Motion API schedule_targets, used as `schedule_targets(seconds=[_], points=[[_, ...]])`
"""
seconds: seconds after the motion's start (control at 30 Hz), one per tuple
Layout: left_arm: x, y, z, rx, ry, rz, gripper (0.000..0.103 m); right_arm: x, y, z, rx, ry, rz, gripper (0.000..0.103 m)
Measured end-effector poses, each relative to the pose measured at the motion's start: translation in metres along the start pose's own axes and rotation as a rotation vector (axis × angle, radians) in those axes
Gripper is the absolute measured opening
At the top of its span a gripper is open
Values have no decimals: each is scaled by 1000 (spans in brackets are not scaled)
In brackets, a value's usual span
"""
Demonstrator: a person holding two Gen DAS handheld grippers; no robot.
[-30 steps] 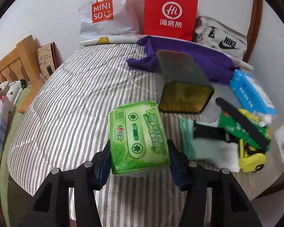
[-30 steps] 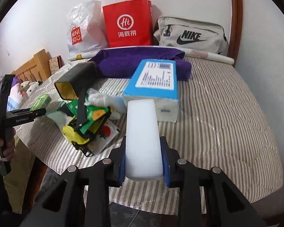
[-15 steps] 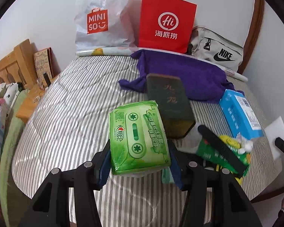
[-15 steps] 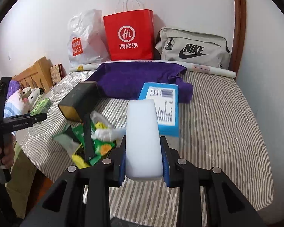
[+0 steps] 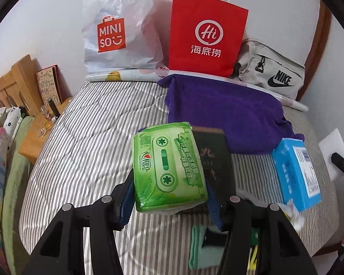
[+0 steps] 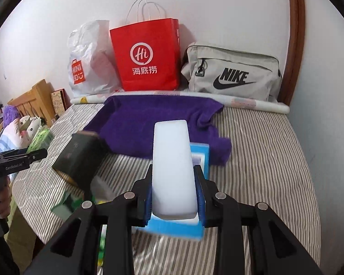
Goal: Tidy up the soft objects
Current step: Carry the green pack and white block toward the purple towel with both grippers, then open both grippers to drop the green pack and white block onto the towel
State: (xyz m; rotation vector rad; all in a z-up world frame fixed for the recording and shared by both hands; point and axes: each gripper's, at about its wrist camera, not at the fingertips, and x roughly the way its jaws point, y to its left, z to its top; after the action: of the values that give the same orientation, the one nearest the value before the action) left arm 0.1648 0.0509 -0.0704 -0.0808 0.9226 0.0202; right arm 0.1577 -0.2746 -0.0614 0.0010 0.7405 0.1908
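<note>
My left gripper (image 5: pixel 169 197) is shut on a green tissue pack (image 5: pixel 168 166) and holds it above the striped bed (image 5: pixel 84 151). My right gripper (image 6: pixel 174 200) is shut on a white sponge block (image 6: pixel 172 167), held above a blue box (image 6: pixel 178 228). The sponge (image 5: pixel 332 153) also shows at the right edge of the left wrist view, and the green pack (image 6: pixel 40 138) at the left of the right wrist view. A purple towel (image 5: pixel 224 114) lies spread at the back of the bed; it also shows in the right wrist view (image 6: pixel 153 123).
A dark box (image 6: pixel 80 158) lies on the bed left of the blue box (image 5: pixel 295 174). A teal cloth and green packets (image 5: pixel 199 249) lie near the front edge. A Miniso bag (image 5: pixel 119 27), red paper bag (image 5: pixel 206 34) and Nike bag (image 5: pixel 273 75) stand against the wall. A wooden nightstand (image 5: pixel 39 135) is left.
Both grippers have risen and moved forward over the bed, each holding its object. The clutter of packets has dropped lower in both views.
</note>
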Motion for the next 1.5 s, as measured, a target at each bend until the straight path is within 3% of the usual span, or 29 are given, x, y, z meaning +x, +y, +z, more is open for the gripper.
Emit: schedule_targets(seconds=[0.53, 1.13, 1.5], points=[[81, -19, 71, 17, 64, -16, 53, 105, -12, 77, -17, 63, -21, 31], [178, -50, 136, 53, 220, -104, 53, 200, -22, 107, -45, 216, -31, 31], [205, -62, 148, 86, 252, -88, 53, 228, -27, 108, -22, 286, -1, 31]])
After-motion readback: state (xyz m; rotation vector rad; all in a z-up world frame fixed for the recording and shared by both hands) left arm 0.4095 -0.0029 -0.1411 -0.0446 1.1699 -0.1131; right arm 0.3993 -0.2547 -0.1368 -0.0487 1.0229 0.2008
